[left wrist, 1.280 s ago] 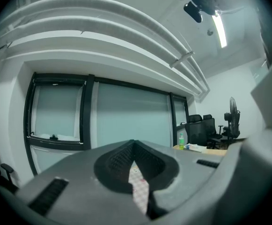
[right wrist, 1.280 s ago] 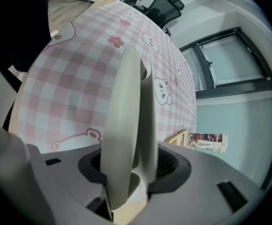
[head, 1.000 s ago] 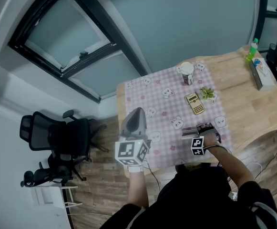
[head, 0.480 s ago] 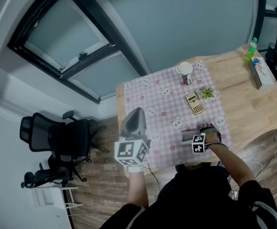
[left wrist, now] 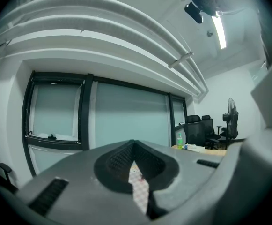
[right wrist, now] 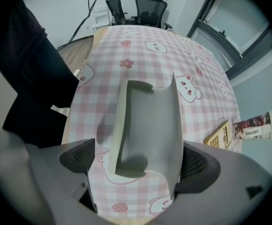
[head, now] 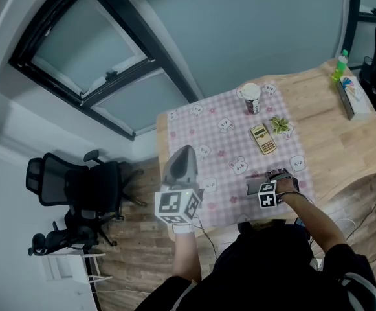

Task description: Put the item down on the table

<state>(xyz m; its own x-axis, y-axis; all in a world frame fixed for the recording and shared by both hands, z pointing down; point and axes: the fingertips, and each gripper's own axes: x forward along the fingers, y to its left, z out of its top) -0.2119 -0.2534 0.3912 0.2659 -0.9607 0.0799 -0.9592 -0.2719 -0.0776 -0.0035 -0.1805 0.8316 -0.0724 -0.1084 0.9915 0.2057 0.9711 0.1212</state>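
Your right hand-held gripper [head: 273, 179] pointed straight down over the near edge of the cloth [head: 207, 131] on the bench [head: 333, 131]. Its jaws had just been opening and stood wide apart. The item [right wrist: 147, 125], a grey channel-shaped piece, lay flat on the cloth between them. The left jaw stood clear of it. The right jaw was just beside its raised edge, and neither pad pressed on it, so nothing was held.

Your left hand-held gripper [head: 184, 153] was held level at 9 o'clock from the right one, near the bench's left edge. Its jaws were together, with only a thin slit between them, and they held nothing.

In the head view, the calculator [head: 263, 139] lay on the cloth at 12 o'clock from the item. The plant [head: 280, 126] was just beside the calculator at 1 o'clock. The cup [head: 253, 98] stood farther off at 12 o'clock, near the cloth's far edge. The bottle [head: 340, 67] stood on bare wood at 1 o'clock, well apart from the item.
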